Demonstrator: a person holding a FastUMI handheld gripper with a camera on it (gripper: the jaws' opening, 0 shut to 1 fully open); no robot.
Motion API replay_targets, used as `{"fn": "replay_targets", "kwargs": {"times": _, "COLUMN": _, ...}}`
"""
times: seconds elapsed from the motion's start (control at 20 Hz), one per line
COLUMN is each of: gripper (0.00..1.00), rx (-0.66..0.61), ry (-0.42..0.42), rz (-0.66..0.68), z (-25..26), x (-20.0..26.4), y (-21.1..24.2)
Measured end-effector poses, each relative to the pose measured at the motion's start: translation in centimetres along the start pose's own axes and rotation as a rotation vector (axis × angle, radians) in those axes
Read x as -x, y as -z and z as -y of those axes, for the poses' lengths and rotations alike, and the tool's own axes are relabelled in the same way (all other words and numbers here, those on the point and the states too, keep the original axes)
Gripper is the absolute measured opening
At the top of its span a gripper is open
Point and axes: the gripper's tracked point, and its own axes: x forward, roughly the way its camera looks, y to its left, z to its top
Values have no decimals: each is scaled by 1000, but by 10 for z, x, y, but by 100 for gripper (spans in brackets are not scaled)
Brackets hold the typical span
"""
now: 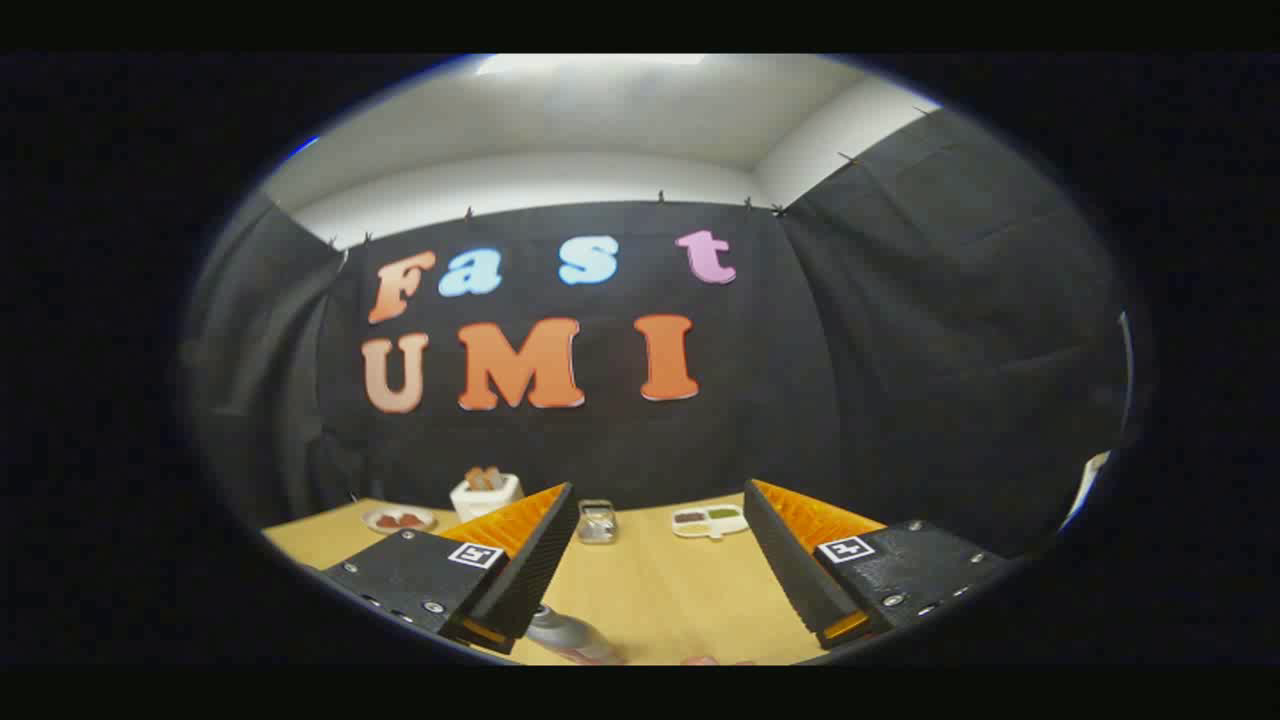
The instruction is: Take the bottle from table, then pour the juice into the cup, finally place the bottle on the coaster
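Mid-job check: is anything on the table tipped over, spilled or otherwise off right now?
Nothing stands out. The claw is open, holding nothing, raised over the table. The bottle sits low between its fingers; I cannot tell if it is upright. The far dishes look in order, no spill visible.

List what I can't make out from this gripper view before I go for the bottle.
- Grey bottle: low between the open tongs, partly behind the left finger and cut off below; cap and juice level unseen.
- Small clear container on the wooden table: too small to tell contents.
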Motion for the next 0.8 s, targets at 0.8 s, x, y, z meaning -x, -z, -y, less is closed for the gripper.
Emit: {"fn": "replay_targets", "kwargs": {"times": 0.8, "gripper": 98, "rx": 126, "ry": -50, "rz": -95, "z": -4, "x": 15, "y": -7}}
